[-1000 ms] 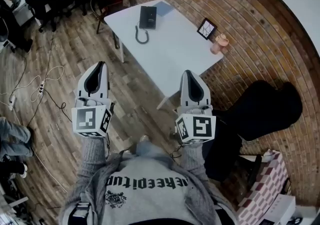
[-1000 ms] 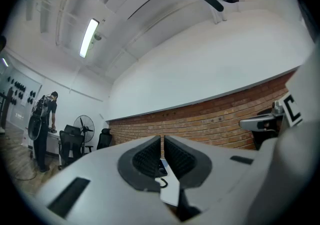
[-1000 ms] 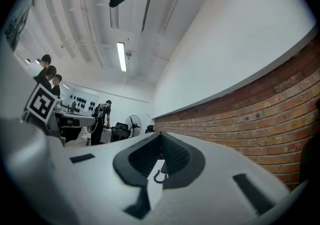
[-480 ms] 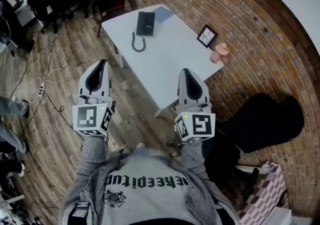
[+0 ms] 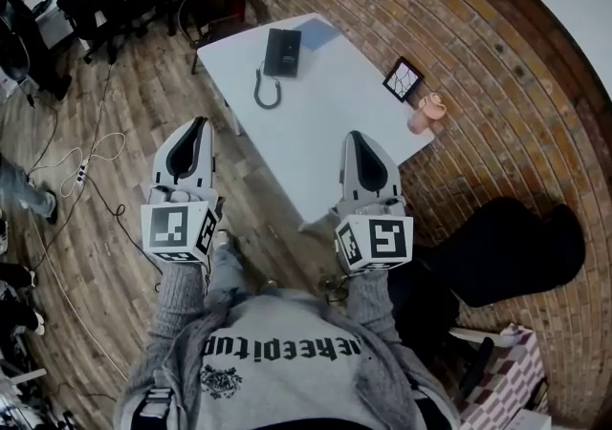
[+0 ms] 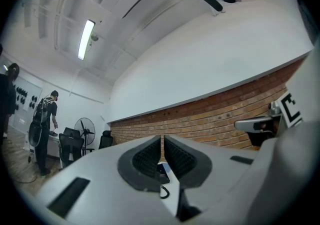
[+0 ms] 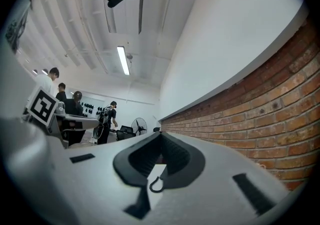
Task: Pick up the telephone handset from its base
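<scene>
Phone lies on the white desk, cord looped beside it, well ahead of the left claw and right claw, both pressed together, empty.

Black telephone, white table, red brick wall.

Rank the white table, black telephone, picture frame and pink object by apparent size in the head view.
1. white table, by far the largest.
2. black telephone with its coiled cord.
3. picture frame and pink object: they look about alike, so no ranking between them.
</scene>
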